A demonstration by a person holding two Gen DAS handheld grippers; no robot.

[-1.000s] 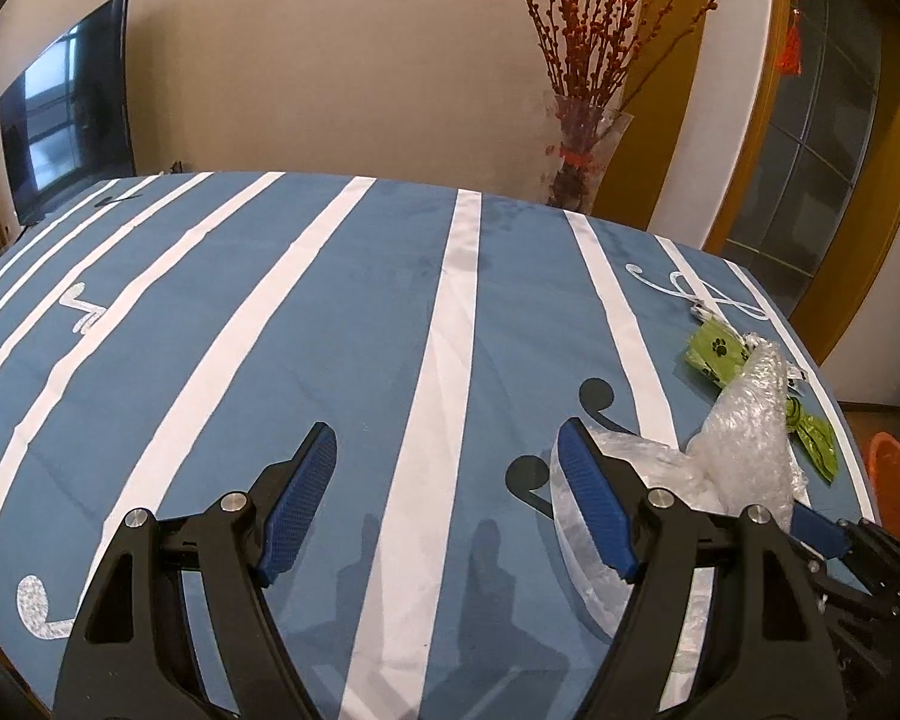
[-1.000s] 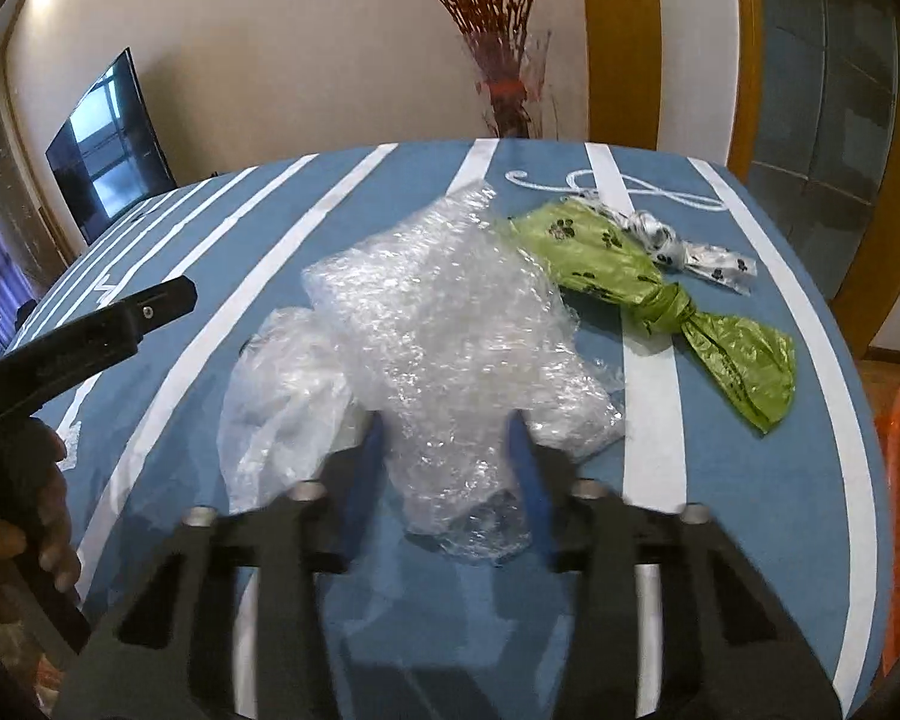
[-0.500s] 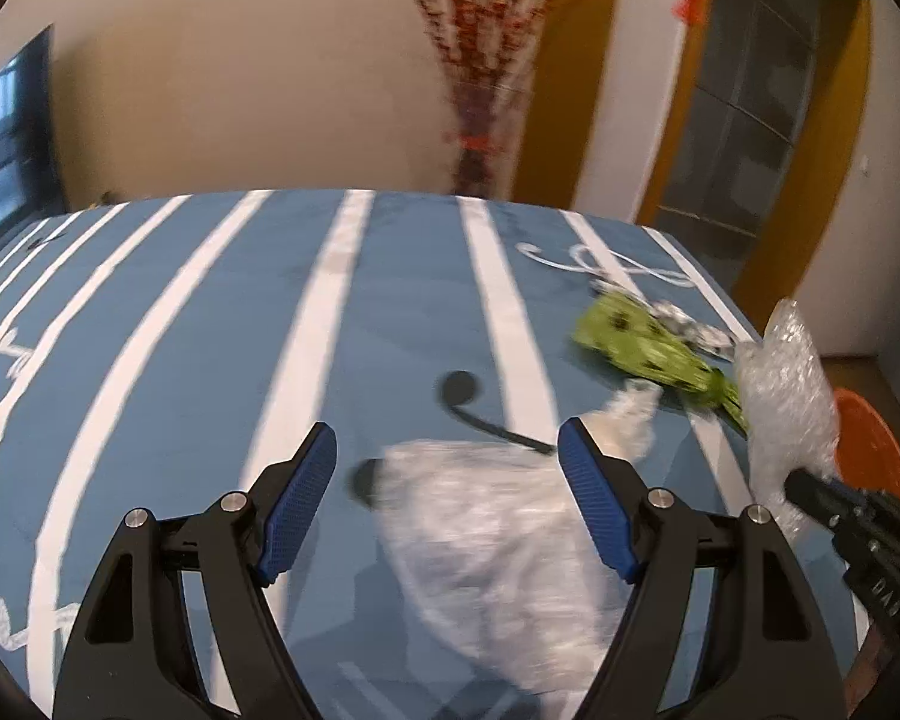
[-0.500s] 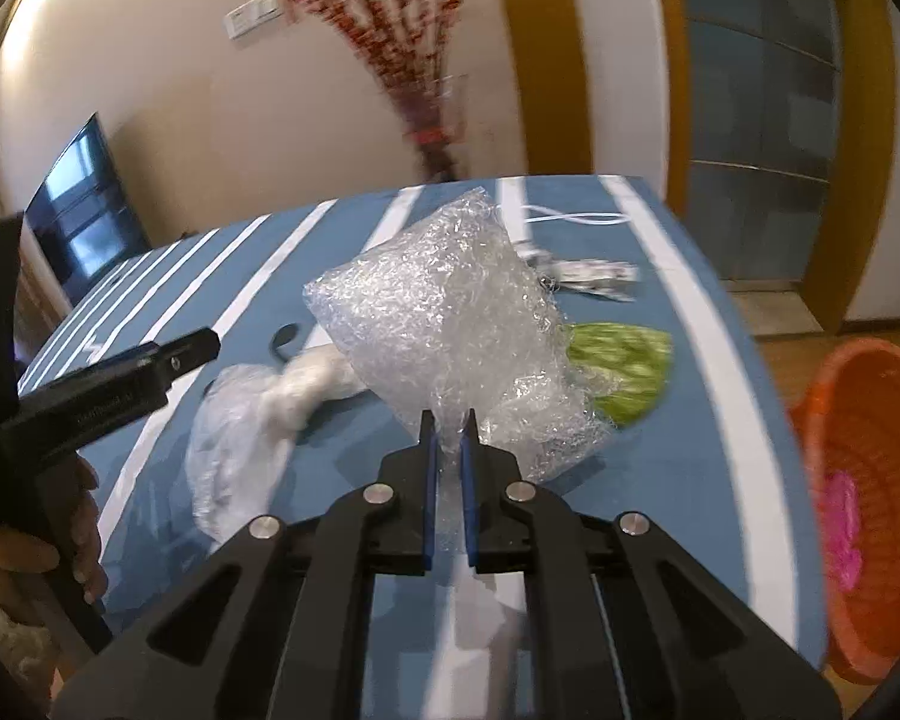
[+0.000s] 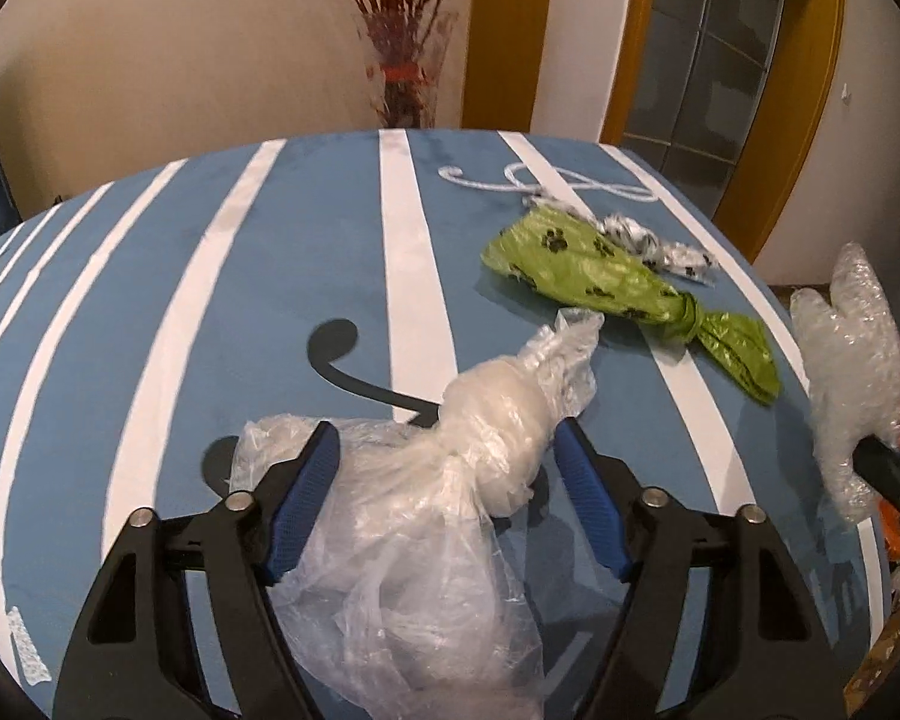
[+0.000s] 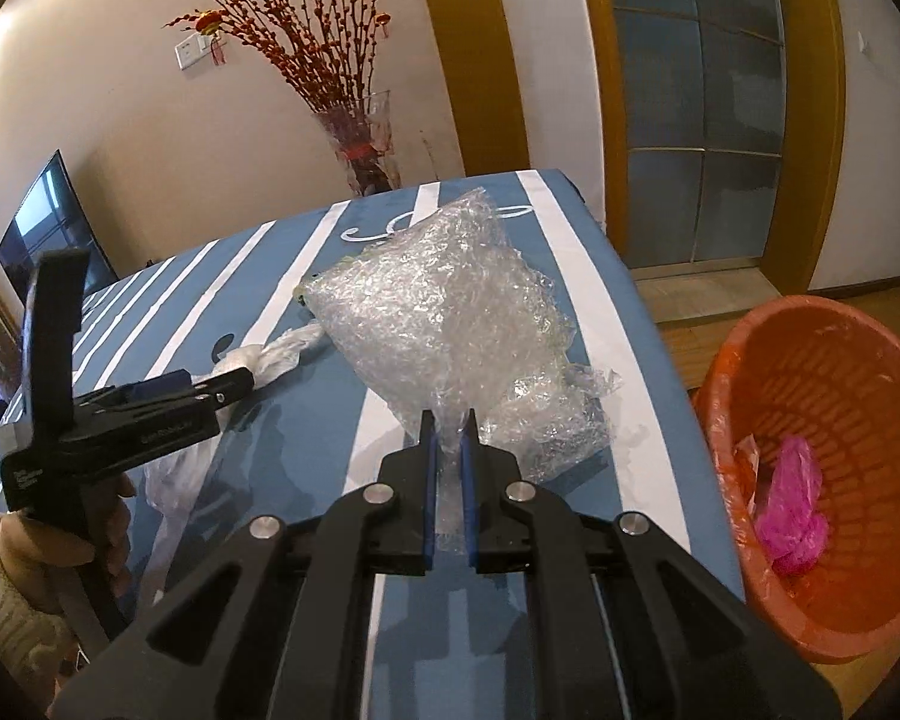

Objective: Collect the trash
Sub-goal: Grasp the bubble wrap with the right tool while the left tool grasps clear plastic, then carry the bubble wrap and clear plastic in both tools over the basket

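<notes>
- Left wrist view: the left gripper (image 5: 444,468) has just been closing its jaws around a knotted clear plastic bag (image 5: 486,438) lying on the striped blue table (image 5: 210,300); firm contact is not evident. A green bag (image 5: 600,282) lies beyond.
- Right wrist view: the right gripper (image 6: 448,438) is clamped on a bubble wrap bundle (image 6: 450,324) above the table, near the orange basket (image 6: 834,360).

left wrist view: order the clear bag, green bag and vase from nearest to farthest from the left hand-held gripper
1. Clear bag: between the left hand-held gripper's open fingers, on the table.
2. Green bag: farther out, to the right on the table.
3. Vase: farthest, past the table's far edge by the wall.
</notes>
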